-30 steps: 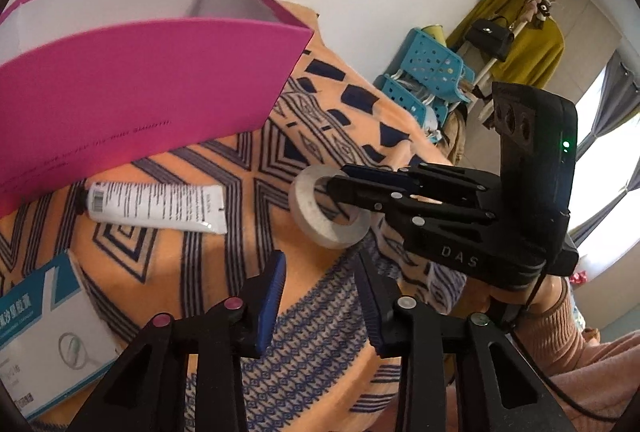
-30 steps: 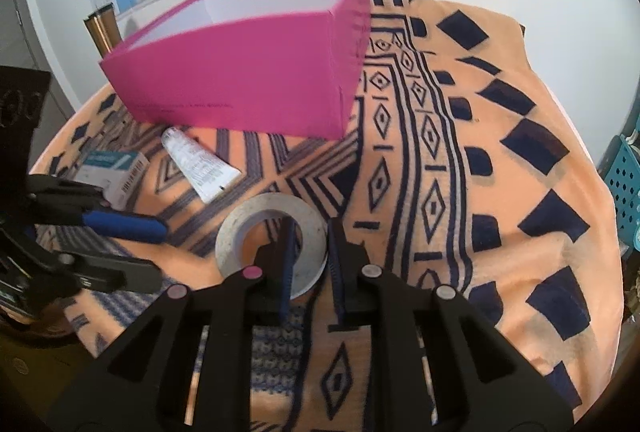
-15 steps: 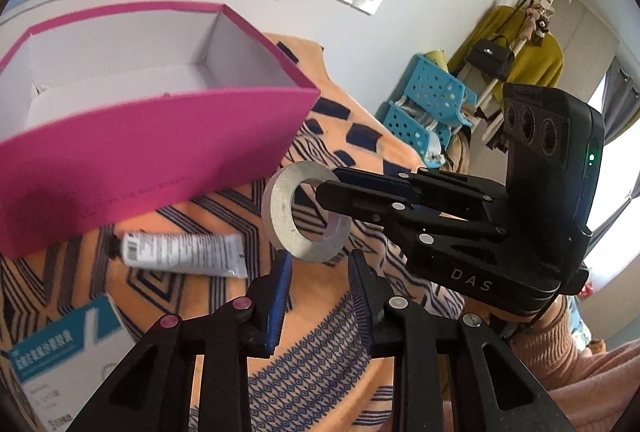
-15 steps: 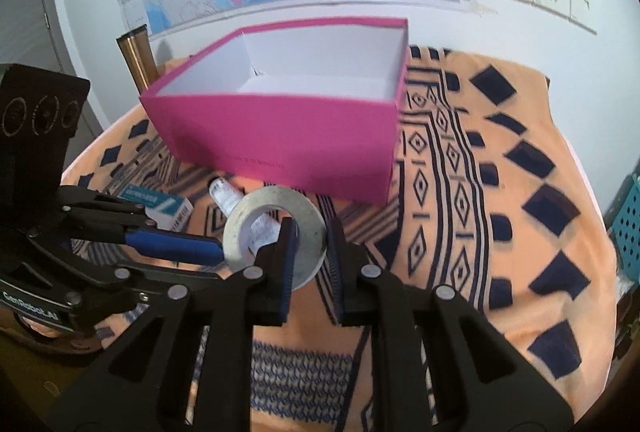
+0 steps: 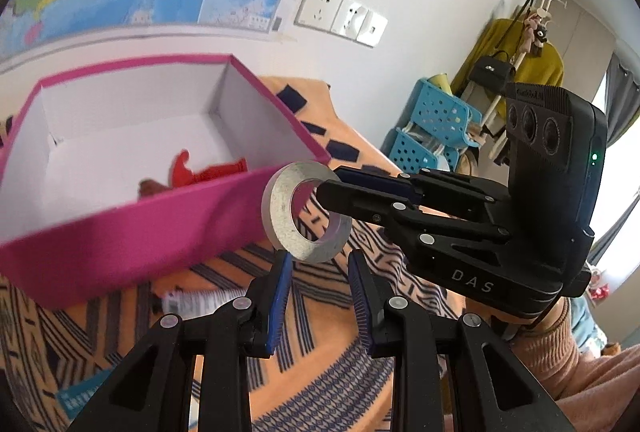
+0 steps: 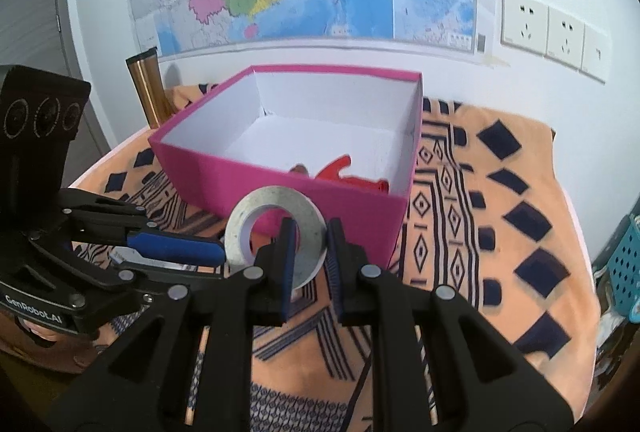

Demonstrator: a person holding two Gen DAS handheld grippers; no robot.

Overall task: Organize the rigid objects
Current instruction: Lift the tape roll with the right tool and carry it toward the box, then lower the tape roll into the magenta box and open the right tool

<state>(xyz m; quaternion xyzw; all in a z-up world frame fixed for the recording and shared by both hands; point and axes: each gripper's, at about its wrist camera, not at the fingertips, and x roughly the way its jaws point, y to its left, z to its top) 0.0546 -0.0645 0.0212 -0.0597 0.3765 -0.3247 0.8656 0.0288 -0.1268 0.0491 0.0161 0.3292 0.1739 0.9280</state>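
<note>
Grey tape roll between right gripper jaws, pinched edgewise.

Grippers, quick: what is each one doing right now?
Left gripper: open, holding nothing, just below the tape roll.
Right gripper: shut on the tape roll's rim.

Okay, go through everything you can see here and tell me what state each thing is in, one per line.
Tape roll: lifted off the cloth, gripped by its rim.
Right claw: shut on the tape roll.
Left claw: holding nothing, jaws slightly apart.
Pink box: open, a red item inside.
White tube: lying on the cloth, cap on.
</note>
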